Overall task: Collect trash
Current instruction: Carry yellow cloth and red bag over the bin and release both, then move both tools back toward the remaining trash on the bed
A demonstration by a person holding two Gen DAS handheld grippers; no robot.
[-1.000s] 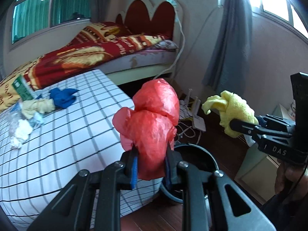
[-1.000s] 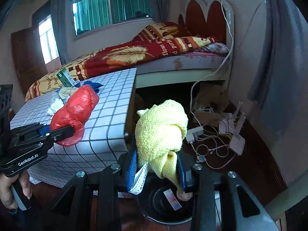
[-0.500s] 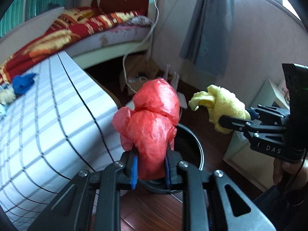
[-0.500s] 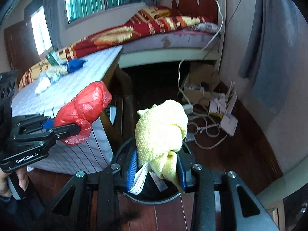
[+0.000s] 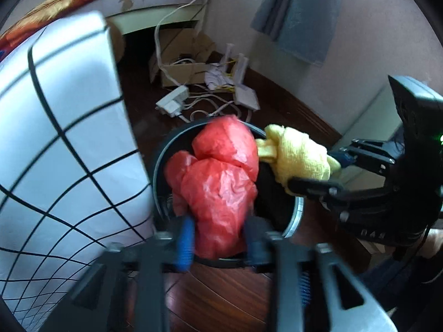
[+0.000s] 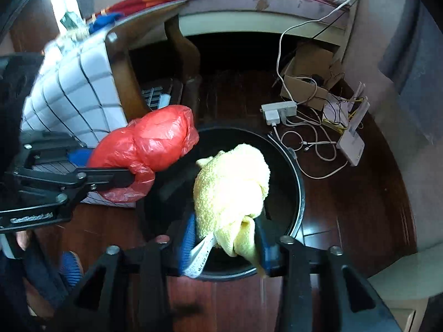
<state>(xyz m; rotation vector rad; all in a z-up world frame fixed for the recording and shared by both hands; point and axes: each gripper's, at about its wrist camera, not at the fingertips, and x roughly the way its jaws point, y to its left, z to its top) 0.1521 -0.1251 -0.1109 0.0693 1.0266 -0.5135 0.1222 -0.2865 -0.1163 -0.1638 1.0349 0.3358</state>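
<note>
Fingers of both grippers have just been spreading over a round black bin [image 6: 300, 193] on the wooden floor: the left gripper [image 5: 218, 235] loosely brackets a crumpled red plastic bag [image 5: 221, 177], the right gripper [image 6: 225, 238] a yellow terry cloth [image 6: 229, 182].

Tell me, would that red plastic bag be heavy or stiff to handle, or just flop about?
The red plastic bag looks thin, crinkled and puffed up, so it is probably very light for its size. It bulges between the left gripper fingers, so it likely squashes easily. Its glossy film may be slippery. Over the black bin, it would probably drop slowly.
</note>
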